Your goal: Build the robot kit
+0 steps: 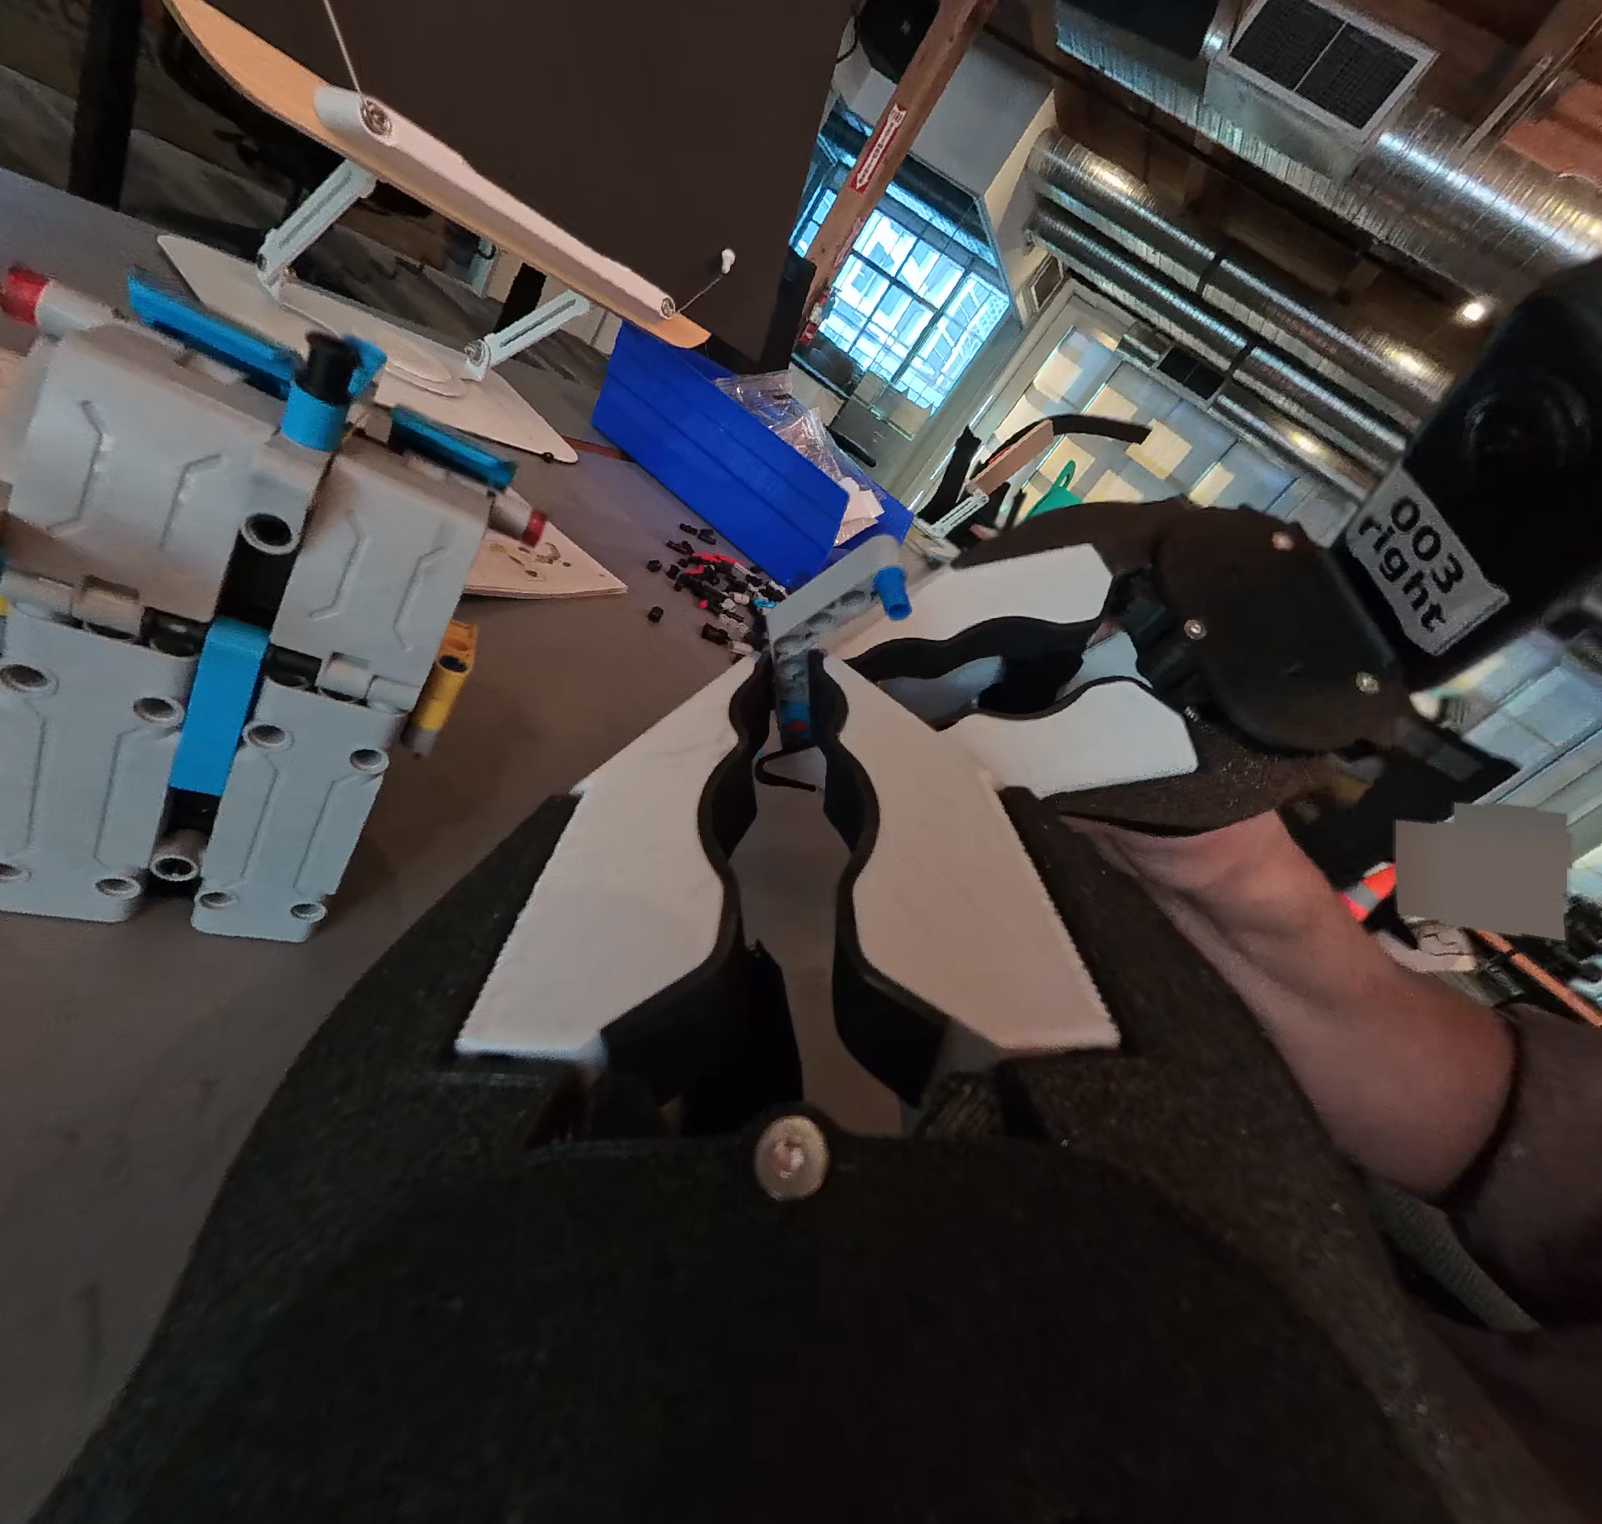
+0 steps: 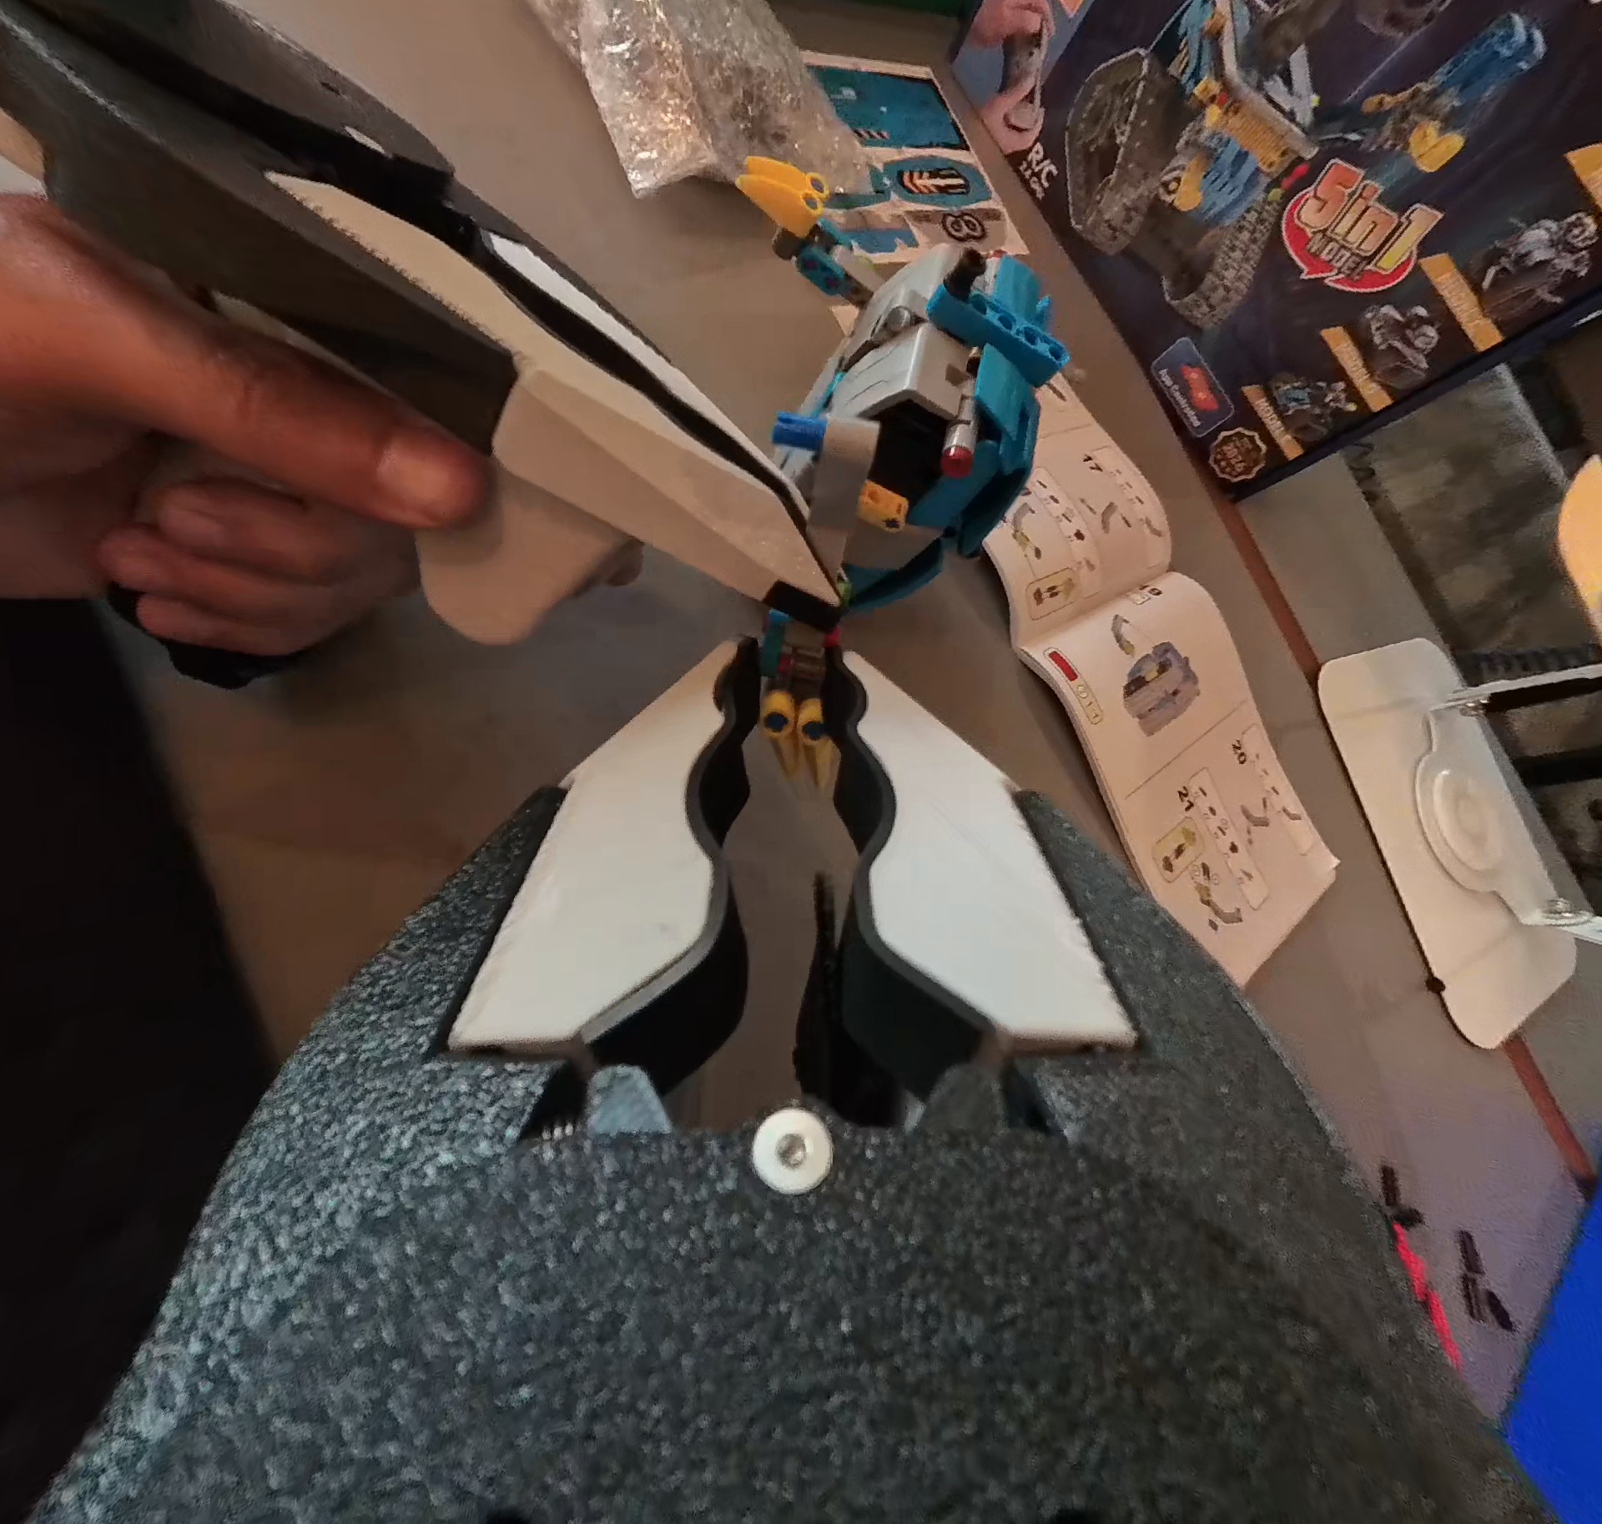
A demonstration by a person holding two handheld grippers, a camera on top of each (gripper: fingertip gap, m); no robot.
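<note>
My left gripper (image 1: 791, 685) is shut on a grey angled beam (image 1: 823, 607) with a blue pin (image 1: 891, 594) at its far end, held above the grey table (image 1: 563, 702). My right gripper (image 2: 793, 668) is shut on a small piece with two yellow pointed claws (image 2: 802, 741). The two grippers meet tip to tip: the left gripper (image 2: 810, 603) comes in from the upper left with the grey beam (image 2: 836, 477), and the right gripper (image 1: 867, 659) reaches in from the right. A large grey and blue brick model (image 1: 217, 616) stands on the table to the left; it also shows behind the beam (image 2: 936, 382).
A blue bin (image 1: 728, 460) and loose small black and red pins (image 1: 719, 590) lie beyond the grippers. An open instruction booklet (image 2: 1170, 746), the kit's box (image 2: 1300, 139), bubble wrap (image 2: 693, 52), a yellow and blue sub-assembly (image 2: 789, 200) and a white stand base (image 2: 1430, 832) are on the table. The tips of both grippers are at nearly the same place.
</note>
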